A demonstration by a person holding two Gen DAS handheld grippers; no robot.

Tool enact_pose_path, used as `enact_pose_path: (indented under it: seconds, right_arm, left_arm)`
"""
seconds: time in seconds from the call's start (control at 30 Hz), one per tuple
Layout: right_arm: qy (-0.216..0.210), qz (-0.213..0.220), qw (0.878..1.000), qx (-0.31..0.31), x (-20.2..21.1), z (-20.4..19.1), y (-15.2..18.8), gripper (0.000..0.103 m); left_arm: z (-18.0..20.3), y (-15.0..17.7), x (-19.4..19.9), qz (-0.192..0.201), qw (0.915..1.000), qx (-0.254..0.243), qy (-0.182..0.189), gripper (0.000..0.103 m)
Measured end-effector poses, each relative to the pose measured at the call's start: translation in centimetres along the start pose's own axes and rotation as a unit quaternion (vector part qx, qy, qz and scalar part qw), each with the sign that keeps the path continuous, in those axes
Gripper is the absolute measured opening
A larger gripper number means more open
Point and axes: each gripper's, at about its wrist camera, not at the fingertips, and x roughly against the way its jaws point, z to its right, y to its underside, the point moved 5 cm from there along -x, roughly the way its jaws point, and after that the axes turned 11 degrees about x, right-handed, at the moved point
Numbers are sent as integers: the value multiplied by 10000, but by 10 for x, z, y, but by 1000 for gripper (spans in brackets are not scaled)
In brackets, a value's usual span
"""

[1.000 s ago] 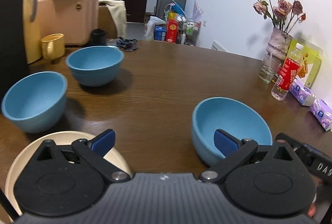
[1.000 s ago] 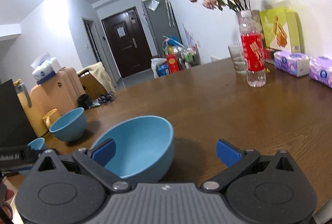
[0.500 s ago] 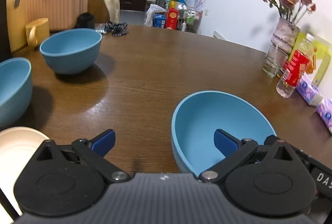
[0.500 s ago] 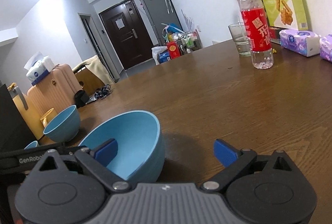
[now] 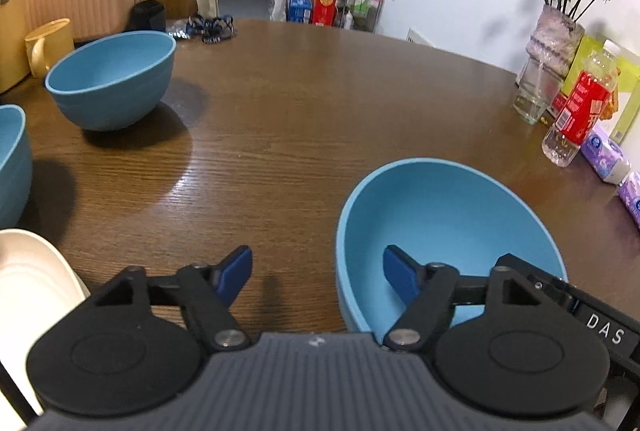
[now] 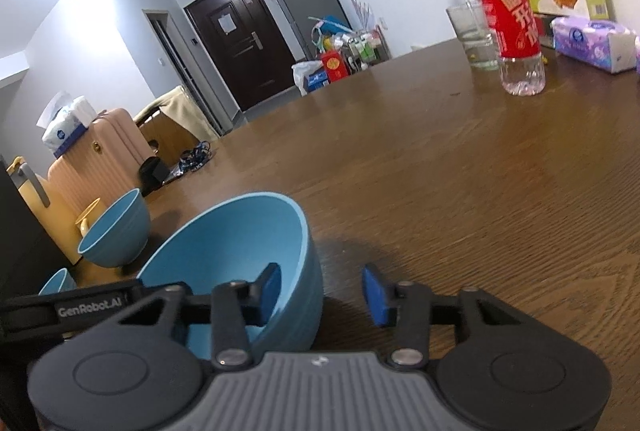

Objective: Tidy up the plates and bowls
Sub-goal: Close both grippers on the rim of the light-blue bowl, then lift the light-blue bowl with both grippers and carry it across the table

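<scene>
A blue bowl stands upright on the brown table, close in front of both grippers. My left gripper straddles the bowl's left rim, one finger outside and one inside; its jaws are closing, with gaps still on both sides of the wall. In the right wrist view the same bowl has its right rim between the fingers of my right gripper, whose jaws are closing without touching it. A second blue bowl sits far left, a third at the left edge, and a cream plate lies near left.
A yellow mug stands behind the far bowl. Along the right side are a red-labelled water bottle, a drinking glass, a vase of dried roses and tissue packs. Bare wood lies between the bowls.
Both grippers came forward and down onto the near bowl, which now looks larger. Their jaws narrowed from wide open, each around one side of its rim.
</scene>
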Motion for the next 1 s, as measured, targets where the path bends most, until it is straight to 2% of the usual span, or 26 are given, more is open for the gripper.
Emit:
enact_pose_path:
  seconds: [0.23,0.33,0.4,0.53,0.83,0.9,1.0]
  right_arm:
    - [-18,-109,9999,-120,-10,0,0,26]
    - [-65,-124,9998,-155,-14,-1,-1,19]
    - [-105,-120,9997,-184,-14,-2,-1,15]
    - [-54,-162,9998,-138,-16,-4,-3,14]
    - [80,-207,9997,-91,-15,-8,-5,13]
    - [115,-221,9997,-84,-15,-8,-5,12]
    - [185,-236,9995,-99,-15,-8,-6,12]
  left_arm:
    - [-6,-7,-14,-291,9995,-57,73,54]
    - [-6,-9,-17,-340,9992,-121,144,54]
    - [-5,-11,-19,-373,9989,-189,205,49]
    - [0,-13,-20,-454,9976,-390,362,37]
    - [12,-12,-28,-669,9915,-880,685,17]
    - [16,-11,-30,-720,9894,-1009,759,14]
    - [19,-9,-30,-705,9866,-1226,815,14]
